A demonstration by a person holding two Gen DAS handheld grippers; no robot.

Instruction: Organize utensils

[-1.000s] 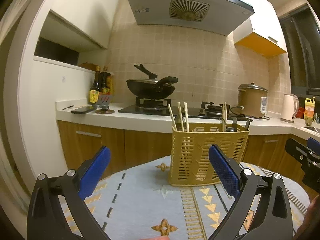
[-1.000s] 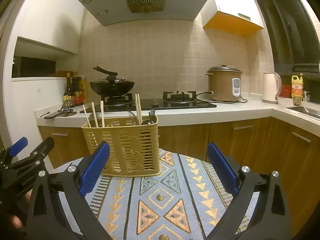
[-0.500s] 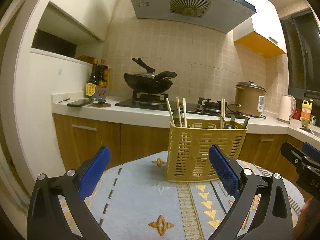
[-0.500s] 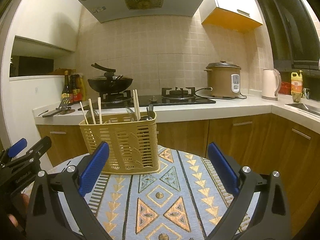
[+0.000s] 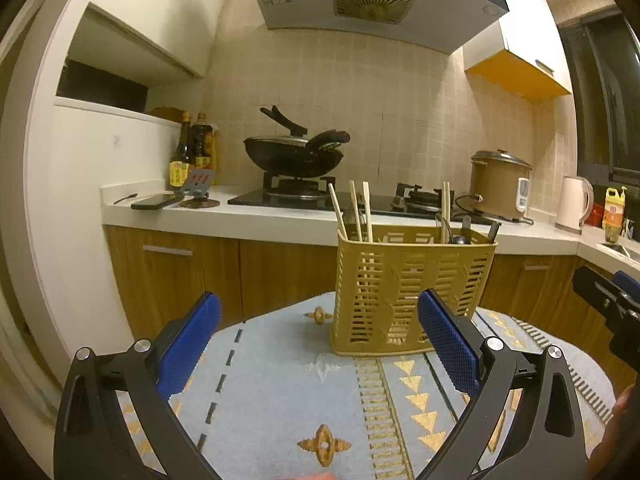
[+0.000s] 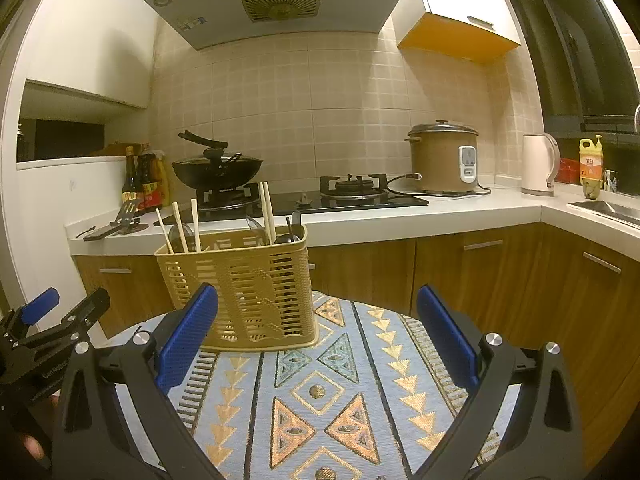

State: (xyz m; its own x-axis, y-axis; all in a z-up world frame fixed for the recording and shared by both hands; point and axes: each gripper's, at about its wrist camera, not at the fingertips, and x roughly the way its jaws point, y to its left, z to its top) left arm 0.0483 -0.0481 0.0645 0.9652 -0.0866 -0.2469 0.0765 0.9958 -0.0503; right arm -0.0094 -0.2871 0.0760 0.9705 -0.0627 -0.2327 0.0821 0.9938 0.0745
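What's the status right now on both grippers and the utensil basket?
Left gripper open, empty. Right gripper open, empty. Yellow basket upright on the patterned cloth, chopsticks standing inside. Nothing blocking it.

The left wrist view looks forward between its own tool [image 5: 318, 344] fingers, low over the cloth [image 5: 280, 392], with the basket [image 5: 412, 288] near at 1 o'clock. The right wrist view looks likewise from its tool [image 6: 318, 340], the basket [image 6: 240, 292] near at 11 o'clock. Both face the stove [image 5: 304, 196] wall and share basket, wok [image 6: 216, 170] and cooker [image 6: 444, 158]. Each sees the other tool at its frame edge.
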